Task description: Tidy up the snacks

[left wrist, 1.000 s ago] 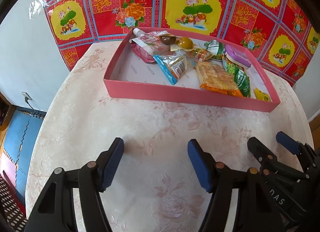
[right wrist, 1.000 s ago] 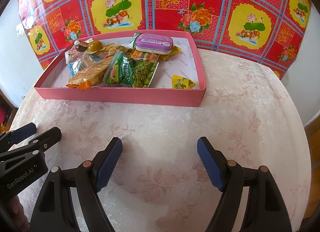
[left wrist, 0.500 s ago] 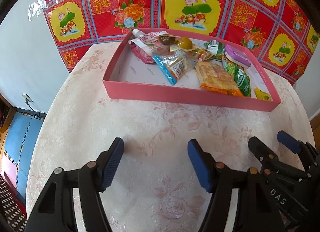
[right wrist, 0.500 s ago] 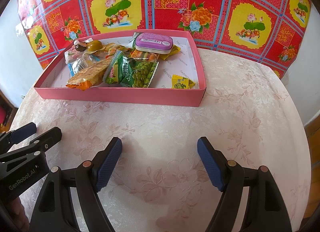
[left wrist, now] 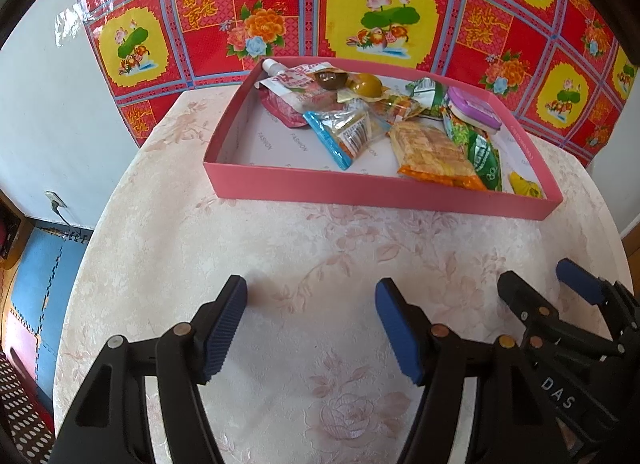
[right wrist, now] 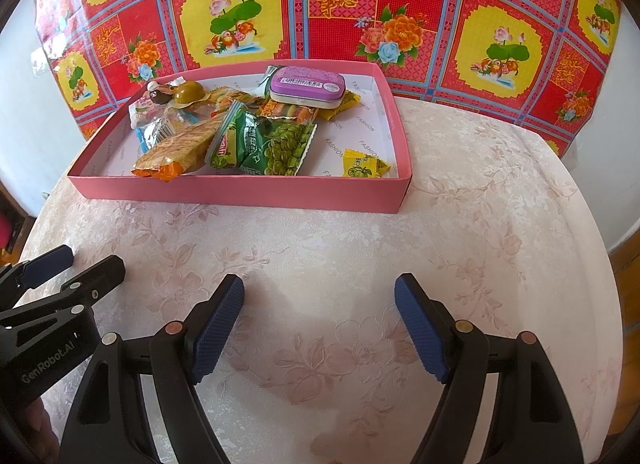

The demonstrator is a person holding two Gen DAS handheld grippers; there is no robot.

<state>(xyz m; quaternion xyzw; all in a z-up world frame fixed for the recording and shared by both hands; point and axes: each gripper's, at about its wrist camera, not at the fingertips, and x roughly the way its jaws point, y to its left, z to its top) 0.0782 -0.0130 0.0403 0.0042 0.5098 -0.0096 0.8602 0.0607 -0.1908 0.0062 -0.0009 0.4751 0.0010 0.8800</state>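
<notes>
Your left hand-held gripper (left wrist: 311, 296) and right hand-held gripper (right wrist: 319, 296) both hang released, jaws spread wide, low over the round counter (right wrist: 460, 232) with nothing between their blue pads. Ahead of them, at the far side of the counter, sits a shallow pink tray (right wrist: 240, 190) holding the snacks: a green pea packet (right wrist: 268, 144), an orange cracker packet (left wrist: 434, 154), a purple tin (right wrist: 306, 84) and a yellow candy (right wrist: 362, 164).
</notes>
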